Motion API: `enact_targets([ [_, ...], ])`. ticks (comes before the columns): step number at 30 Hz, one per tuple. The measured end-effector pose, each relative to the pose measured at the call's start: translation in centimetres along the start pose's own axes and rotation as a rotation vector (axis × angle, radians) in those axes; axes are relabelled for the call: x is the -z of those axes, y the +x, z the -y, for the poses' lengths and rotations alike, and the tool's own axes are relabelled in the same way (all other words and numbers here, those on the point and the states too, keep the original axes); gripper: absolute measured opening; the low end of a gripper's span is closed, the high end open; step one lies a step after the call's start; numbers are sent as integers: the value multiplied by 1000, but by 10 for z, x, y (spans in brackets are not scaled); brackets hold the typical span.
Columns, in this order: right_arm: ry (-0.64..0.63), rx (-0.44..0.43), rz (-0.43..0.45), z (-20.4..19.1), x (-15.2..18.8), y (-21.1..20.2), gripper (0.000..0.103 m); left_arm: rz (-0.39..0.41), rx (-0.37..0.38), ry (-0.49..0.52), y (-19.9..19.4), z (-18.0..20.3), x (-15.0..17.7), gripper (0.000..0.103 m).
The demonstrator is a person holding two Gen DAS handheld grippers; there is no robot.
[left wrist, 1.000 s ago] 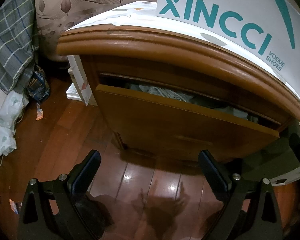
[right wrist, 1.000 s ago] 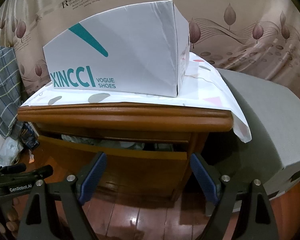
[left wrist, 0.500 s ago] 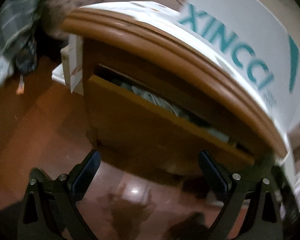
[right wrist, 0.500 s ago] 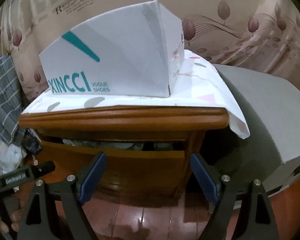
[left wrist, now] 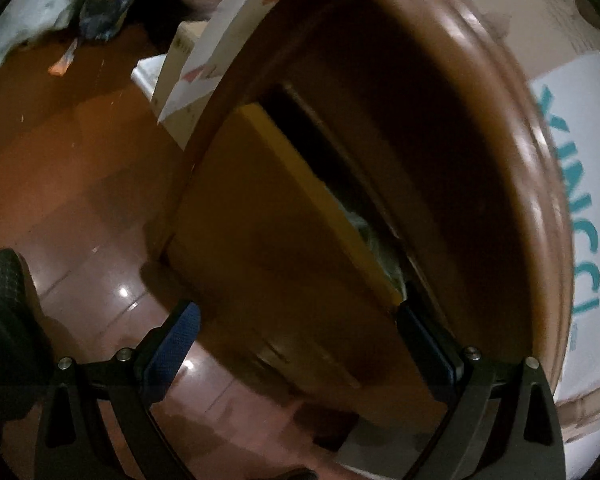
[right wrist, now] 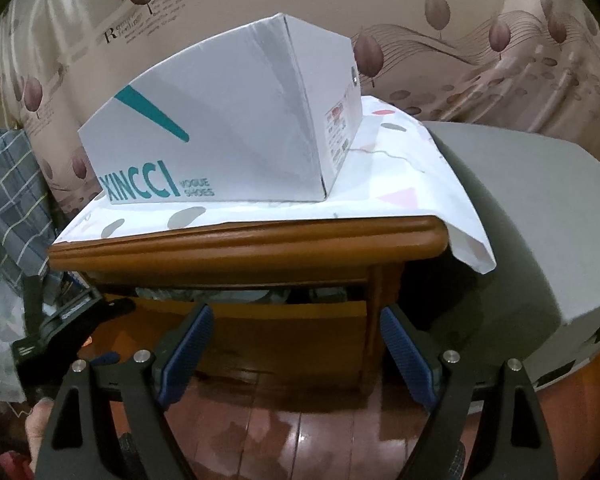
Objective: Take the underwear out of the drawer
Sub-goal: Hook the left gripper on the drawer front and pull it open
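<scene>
So the left gripper (left wrist: 296,344) had its fingers spread wide apart, nothing in them, tilted hard and shoved right up against the drawer (left wrist: 284,240) front of the wooden nightstand (right wrist: 244,240). Its right finger (left wrist: 424,344) sat at the top edge of the drawer, but touching or just beside, couldn't tell, the whole left view was smeared with blur. The drawer was only cracked open, and the underwear (right wrist: 204,293) was a pale crumpled bunch of fabric in that gap, ahead of and above the right gripper (right wrist: 296,344). Couldn't pick out single pieces. The nightstand's thick top lip hung over the slot, so it was a pretty narrow way in. The right gripper was also wide apart and empty, held back from the drawer front over the glossy wood floor (right wrist: 308,432). Straight ahead and higher up, a white XINCCI shoe box (right wrist: 228,128) sat on a spotted cloth (right wrist: 400,196) draped over the nightstand top. Off to its right was a big grey block (right wrist: 532,232), cut off by the frame. To its left, a checked cloth (right wrist: 12,200) hung down, and the left gripper's body poked in low on that side. In the left view a white box (left wrist: 204,64) stood on the floor beyond the nightstand's side, with a dark blurry shape at the lower left edge I couldn't identify.
</scene>
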State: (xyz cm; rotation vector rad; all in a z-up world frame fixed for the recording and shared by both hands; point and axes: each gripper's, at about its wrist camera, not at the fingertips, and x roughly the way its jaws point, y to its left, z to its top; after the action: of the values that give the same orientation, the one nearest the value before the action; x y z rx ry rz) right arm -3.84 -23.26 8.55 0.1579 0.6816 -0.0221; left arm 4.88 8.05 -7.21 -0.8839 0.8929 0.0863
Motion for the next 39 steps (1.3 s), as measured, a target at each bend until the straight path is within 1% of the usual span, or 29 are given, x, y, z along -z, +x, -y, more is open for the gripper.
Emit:
enact_targets([
  [3,-15,1,-8,-3,1,0,88,1,32,-30,7,-4,-4,98],
  [7,-18,-13,-13,-5,1,-1,88,2,46,-60,16,-6,-10,103],
  [12,-38,-7,-12,-7,0,-2,88,-8,76,-114,24,-15,-9,103],
  [16,-39,-14,-8,-7,0,-5,88,-6,64,-129,24,-16,-8,103],
  [18,-41,-14,-3,-7,-1,-7,88,-6,62,-119,24,-15,-8,103],
  [21,-60,5,2,-10,0,-7,88,-16,53,-154,24,-19,-7,103],
  [24,-89,23,11,-14,-1,-7,88,9,25,-113,13,-22,0,103],
  [27,-92,7,16,-17,-2,-9,88,-11,17,-112,5,-28,6,103],
  [30,-102,6,23,-18,-3,-10,88,-13,-30,-90,2,-24,6,103],
  [32,-99,2,23,-18,-2,-11,88,-24,-73,-96,7,-18,-1,98],
  [34,-96,3,22,-18,-2,-11,88,-45,-83,-106,15,-16,-8,99],
  [35,-96,4,20,-17,-1,-11,88,-48,-86,-105,19,-14,-11,101],
  [38,-90,4,17,-16,-2,-9,88,-62,-122,-102,28,-20,-11,103],
  [39,-87,3,14,-16,-2,-8,88,-72,-64,-119,31,-28,-9,103],
])
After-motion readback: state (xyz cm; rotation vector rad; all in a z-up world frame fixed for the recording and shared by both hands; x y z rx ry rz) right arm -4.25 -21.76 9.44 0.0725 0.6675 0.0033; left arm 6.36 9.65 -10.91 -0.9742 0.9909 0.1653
